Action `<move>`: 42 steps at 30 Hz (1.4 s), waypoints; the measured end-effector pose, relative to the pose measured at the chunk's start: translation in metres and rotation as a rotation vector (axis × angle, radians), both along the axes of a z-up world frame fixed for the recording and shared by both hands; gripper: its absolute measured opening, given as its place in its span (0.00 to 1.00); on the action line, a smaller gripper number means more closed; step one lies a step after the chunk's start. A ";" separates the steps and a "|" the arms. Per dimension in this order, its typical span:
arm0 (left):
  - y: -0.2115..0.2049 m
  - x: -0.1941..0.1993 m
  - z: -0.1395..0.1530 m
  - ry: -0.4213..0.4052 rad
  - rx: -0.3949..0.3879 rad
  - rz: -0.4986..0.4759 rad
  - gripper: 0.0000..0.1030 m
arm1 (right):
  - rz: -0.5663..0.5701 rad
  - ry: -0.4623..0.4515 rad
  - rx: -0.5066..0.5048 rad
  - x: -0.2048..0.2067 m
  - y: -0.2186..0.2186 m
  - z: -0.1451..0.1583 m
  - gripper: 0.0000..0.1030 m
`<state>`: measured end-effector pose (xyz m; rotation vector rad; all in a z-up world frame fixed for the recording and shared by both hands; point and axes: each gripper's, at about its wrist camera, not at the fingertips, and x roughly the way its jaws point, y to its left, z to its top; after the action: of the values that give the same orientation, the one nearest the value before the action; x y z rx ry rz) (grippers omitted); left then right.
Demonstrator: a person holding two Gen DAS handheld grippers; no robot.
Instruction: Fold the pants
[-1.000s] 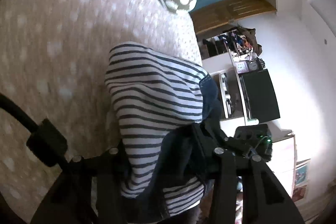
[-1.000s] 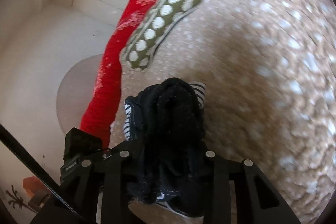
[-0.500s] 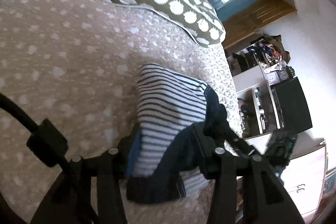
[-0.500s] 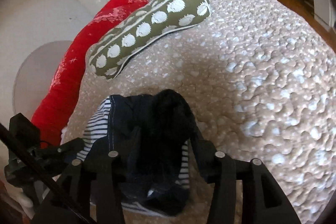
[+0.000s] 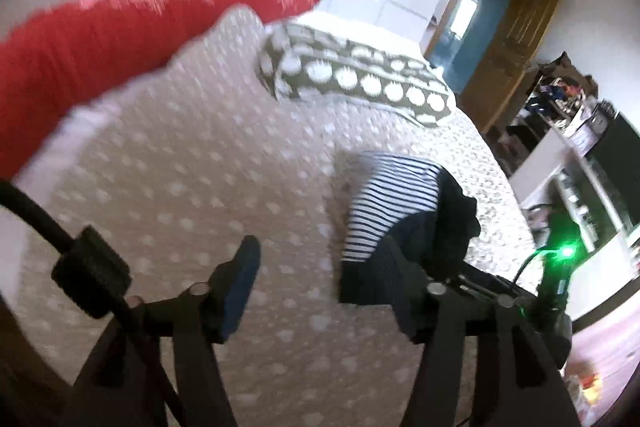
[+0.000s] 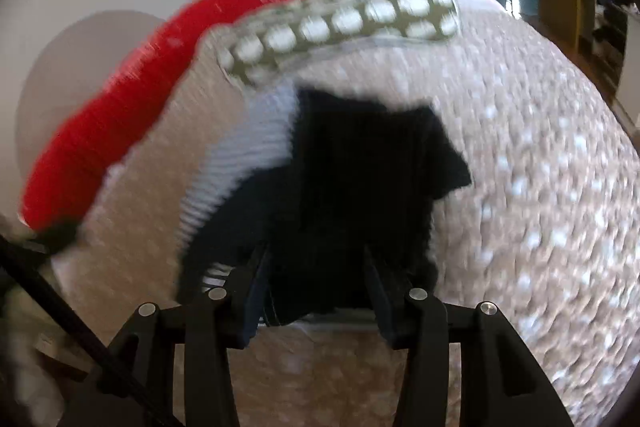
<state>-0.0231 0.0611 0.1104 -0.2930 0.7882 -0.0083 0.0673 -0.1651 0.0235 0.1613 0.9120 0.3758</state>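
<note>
Beige dotted bedspread point(image 5: 168, 163) fills both wrist views, blurred in places. Nearest you, your left tongs point(image 5: 324, 275) stand apart with nothing between the fingers; the right-hand finger sits just beside the near edge of the pants point(image 5: 404, 223). Your right tongs point(image 6: 316, 283) are parted around a dark bunch of the pants point(image 6: 360, 179); whether the pads press the cloth you cannot tell. The pants lie bundled on the bed, striped lining up on the left, dark fabric on the right. Beyond them lies an olive pillow with white dots point(image 5: 356, 75), then a red bolster point(image 5: 120, 31) against the white wall.
</note>
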 end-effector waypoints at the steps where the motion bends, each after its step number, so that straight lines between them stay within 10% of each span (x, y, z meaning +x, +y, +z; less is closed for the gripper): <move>1: -0.001 -0.009 0.007 -0.029 0.026 0.011 0.67 | -0.001 -0.018 -0.031 -0.004 0.001 -0.001 0.48; 12: -0.018 -0.082 0.075 -0.288 0.233 0.223 0.91 | -0.127 -0.161 0.079 -0.089 -0.032 0.057 0.64; 23: -0.043 -0.100 0.052 -0.155 0.142 0.081 0.91 | -0.145 -0.182 0.026 -0.143 -0.032 0.061 0.68; 42: -0.066 -0.130 0.037 -0.095 0.226 0.057 0.91 | -0.149 -0.161 -0.112 -0.182 -0.019 0.051 0.75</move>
<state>-0.1530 -0.0048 0.1477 -0.1000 0.6793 0.1194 -0.1150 -0.1842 0.0746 0.0932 0.7545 0.1958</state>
